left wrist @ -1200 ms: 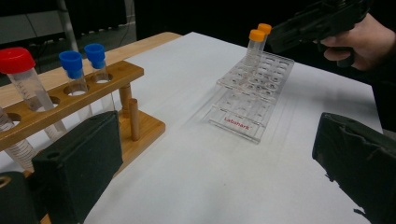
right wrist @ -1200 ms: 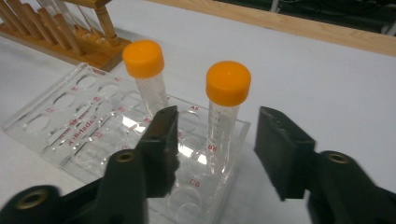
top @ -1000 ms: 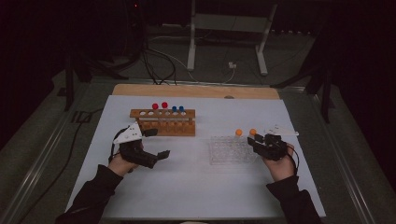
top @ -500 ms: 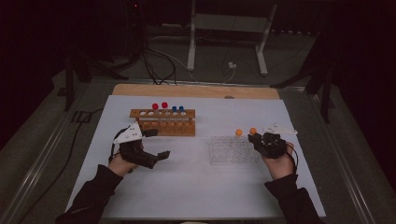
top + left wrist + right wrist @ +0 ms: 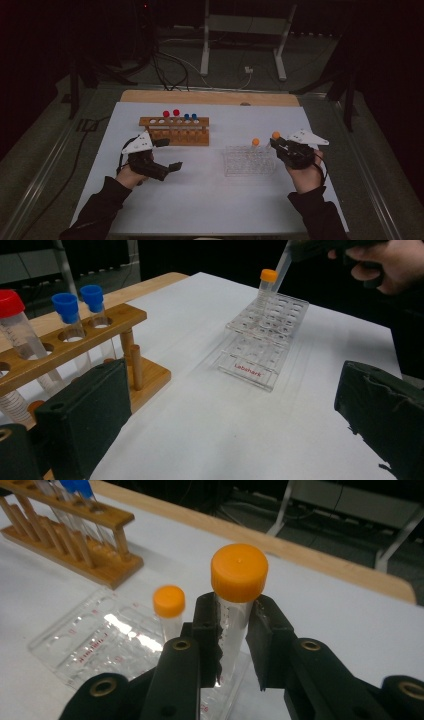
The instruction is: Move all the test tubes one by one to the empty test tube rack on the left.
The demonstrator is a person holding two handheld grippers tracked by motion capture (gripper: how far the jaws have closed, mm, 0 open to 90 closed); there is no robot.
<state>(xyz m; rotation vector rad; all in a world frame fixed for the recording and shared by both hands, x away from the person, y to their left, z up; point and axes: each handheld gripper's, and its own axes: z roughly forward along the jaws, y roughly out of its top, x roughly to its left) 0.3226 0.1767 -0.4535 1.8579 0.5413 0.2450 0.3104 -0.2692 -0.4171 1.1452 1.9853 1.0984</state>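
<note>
Right gripper view: right tool (image 5: pixel 234 645) clamps an orange-capped tube (image 5: pixel 236 605) — over the clear rack (image 5: pixel 95 640); left tool (image 5: pixel 225 425) gapes open — empty.

Wooden rack (image 5: pixel 174 129) – red- and blue-capped tubes (image 5: pixel 175 113), pale table sheet (image 5: pixel 210 195), metal stand (image 5: pixel 245 30) behind

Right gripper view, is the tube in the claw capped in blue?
No, the tube clamped in the right claw wears an orange cap.
</note>
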